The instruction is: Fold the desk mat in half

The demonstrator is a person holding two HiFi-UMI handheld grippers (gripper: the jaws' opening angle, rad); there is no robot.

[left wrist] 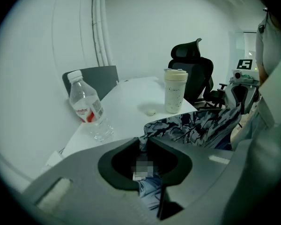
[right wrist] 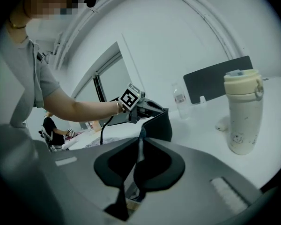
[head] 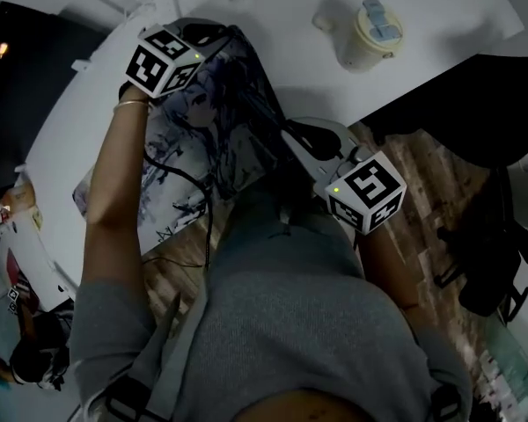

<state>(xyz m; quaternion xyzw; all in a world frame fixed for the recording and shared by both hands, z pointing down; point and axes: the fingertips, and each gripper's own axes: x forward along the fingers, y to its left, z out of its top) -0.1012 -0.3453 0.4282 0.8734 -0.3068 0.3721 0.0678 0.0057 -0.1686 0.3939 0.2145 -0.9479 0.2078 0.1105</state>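
The desk mat [head: 213, 139], printed with a blue-grey anime figure, is lifted off the white table [head: 290, 42] and hangs between my two grippers. My left gripper [head: 207, 40] is at the mat's far end and is shut on a corner of it. In the left gripper view the printed cloth [left wrist: 196, 128] is pinched between the jaws [left wrist: 143, 143]. My right gripper [head: 290, 134] is nearer my body, shut on the opposite edge. In the right gripper view the thin edge runs up between the closed jaws [right wrist: 140, 138], and the mat's dark underside [right wrist: 160, 124] stretches to the left gripper [right wrist: 143, 108].
A cream lidded cup [head: 370, 35] stands on the table to the right, with a small white object [left wrist: 151, 111] by it. A clear water bottle [left wrist: 89, 109] stands farther back. A black office chair [left wrist: 192, 64] is beyond the table. The table's front edge [head: 396, 104] borders wooden floor.
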